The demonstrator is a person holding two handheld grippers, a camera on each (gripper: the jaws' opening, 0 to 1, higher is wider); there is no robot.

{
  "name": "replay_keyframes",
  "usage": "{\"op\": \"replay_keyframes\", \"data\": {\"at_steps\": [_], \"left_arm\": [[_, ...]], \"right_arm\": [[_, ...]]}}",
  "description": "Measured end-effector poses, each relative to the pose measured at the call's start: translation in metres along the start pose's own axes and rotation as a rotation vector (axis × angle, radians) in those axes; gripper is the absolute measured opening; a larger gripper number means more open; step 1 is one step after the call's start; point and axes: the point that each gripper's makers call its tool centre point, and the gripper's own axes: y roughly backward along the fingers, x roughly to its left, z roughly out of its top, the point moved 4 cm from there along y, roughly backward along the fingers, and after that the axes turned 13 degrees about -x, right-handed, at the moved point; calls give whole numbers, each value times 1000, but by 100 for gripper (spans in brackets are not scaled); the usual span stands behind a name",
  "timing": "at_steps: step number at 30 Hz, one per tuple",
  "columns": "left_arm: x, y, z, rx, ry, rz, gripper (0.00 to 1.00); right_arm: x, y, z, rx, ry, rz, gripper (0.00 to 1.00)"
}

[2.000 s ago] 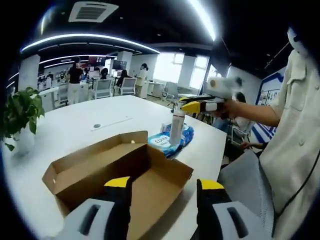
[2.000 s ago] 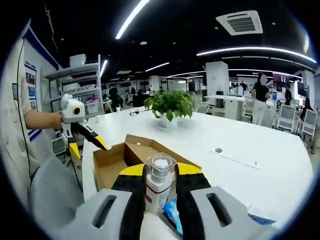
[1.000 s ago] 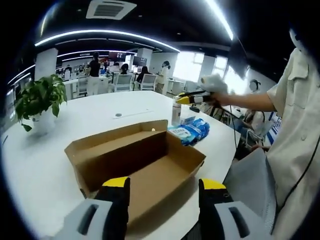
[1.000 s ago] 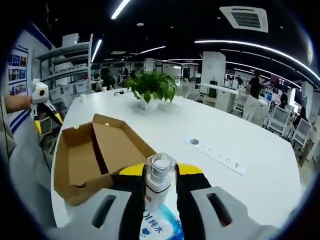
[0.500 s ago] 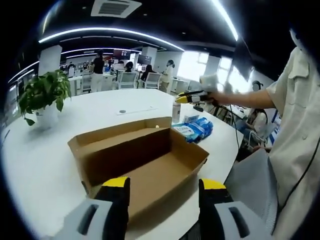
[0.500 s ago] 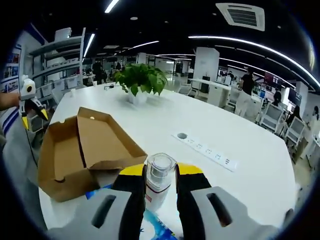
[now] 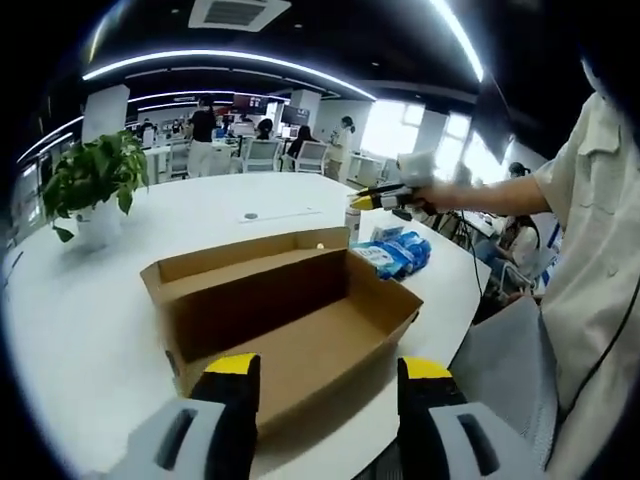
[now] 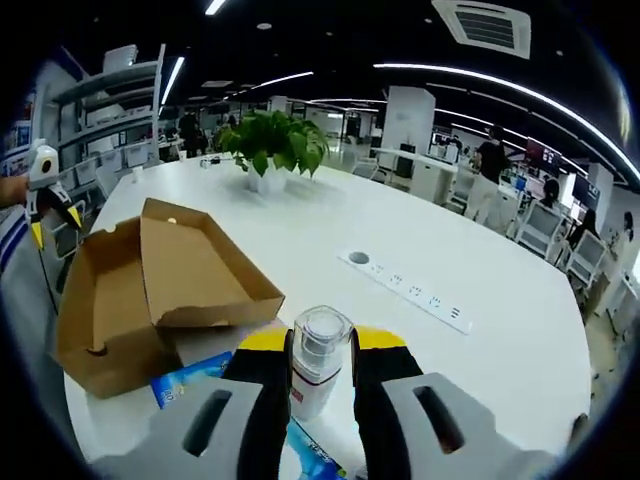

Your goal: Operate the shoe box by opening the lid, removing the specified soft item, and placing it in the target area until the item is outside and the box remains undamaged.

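Bottle (image 8: 318, 362) between right gripper (image 8: 320, 370) jaws

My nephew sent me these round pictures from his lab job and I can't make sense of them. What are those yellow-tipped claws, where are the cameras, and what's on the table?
No robot here: a person holds a two-jaw gripper in each hand, and a fisheye camera rides on each, looking along its jaws. In the left gripper view, the left gripper stands open over an open cardboard box on a white table. The right gripper reaches in from the right beside a blue wipes pack. In the right gripper view, that gripper is shut on a small clear-capped bottle. A potted plant stands farther back.
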Motion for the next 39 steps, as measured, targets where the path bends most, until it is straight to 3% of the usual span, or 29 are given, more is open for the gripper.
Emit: {"op": "replay_keyframes", "data": {"at_steps": [16,31,39], "left_arm": [[0,-2,-5,13,0,5,56],[-2,-2,-8,7,3,6,56],[-1,-1,-8,5,2,11,55]], "right_arm": [[9,7,-17,44,39,12,21],[17,19,-20,72,120,20,20],[11,18,-20,87,114,-33,21]]}}
